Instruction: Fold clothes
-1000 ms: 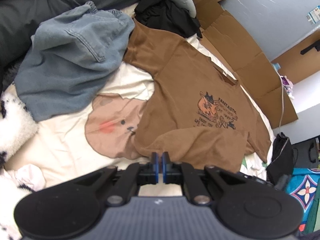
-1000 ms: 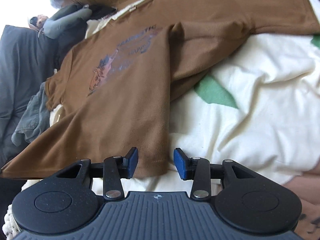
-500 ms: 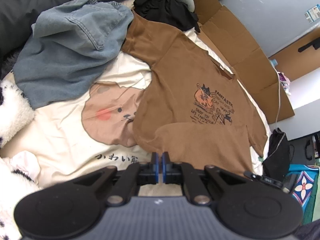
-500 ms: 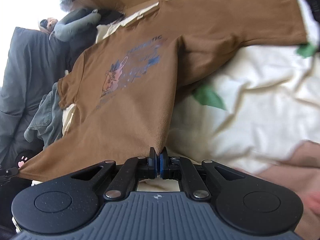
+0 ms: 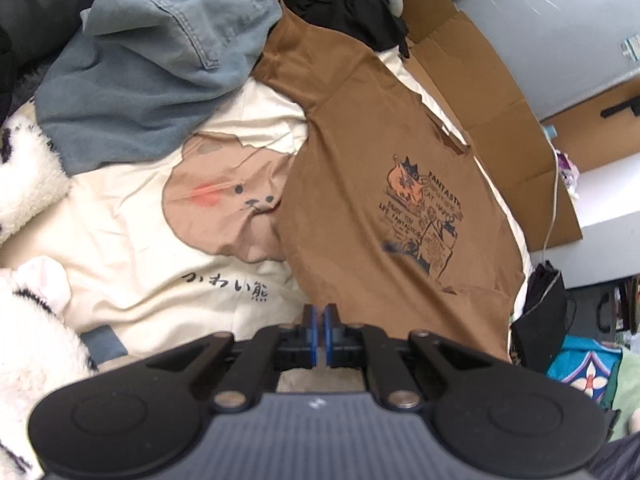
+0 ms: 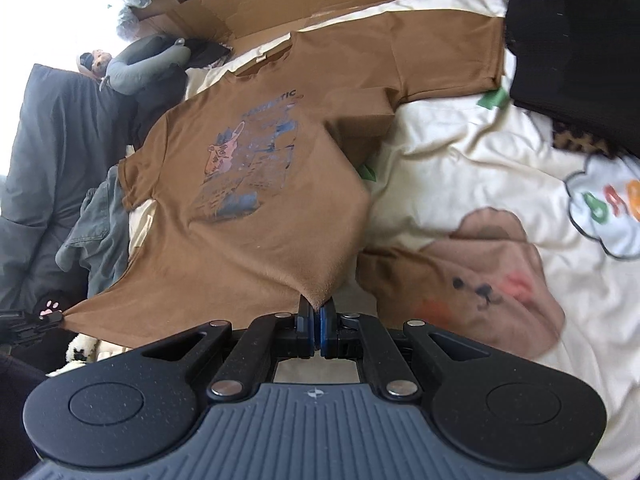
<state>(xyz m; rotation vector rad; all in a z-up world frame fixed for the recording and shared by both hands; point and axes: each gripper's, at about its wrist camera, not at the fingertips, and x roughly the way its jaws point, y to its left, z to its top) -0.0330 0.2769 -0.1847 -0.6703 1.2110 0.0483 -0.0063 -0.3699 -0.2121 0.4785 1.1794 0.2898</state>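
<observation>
Pretty crowded bed here. One brown t-shirt (image 5: 360,184) with a cat print is spread over a cream bedspread (image 5: 132,248) that has cartoon bears on it, and stuff presses in from every side. A pair of blue jeans (image 5: 152,60) is heaped right at one sleeve, a black garment (image 5: 352,4) sits on the far end of that same sleeve, and flattened cardboard (image 5: 492,92) runs along the collar side. A fluffy white blanket (image 5: 28,184) bunches up on the near left in the left wrist view. From the right wrist view there's another black cloth (image 6: 580,40) beside the other sleeve, plus a grey duvet (image 6: 52,152) lumped past the far sleeve.

Two grippers, both pinching the shirt's bottom hem. The left gripper (image 5: 319,320) has its blue pads pressed together on one hem corner, with the shirt stretching straight away from it. The right gripper (image 6: 318,312) is clamped on the other hem corner, the fabric pulled to a little peak right at the pads and lifted off the bedspread there. The hem runs taut over to the other gripper, seen at the left edge of that view.
</observation>
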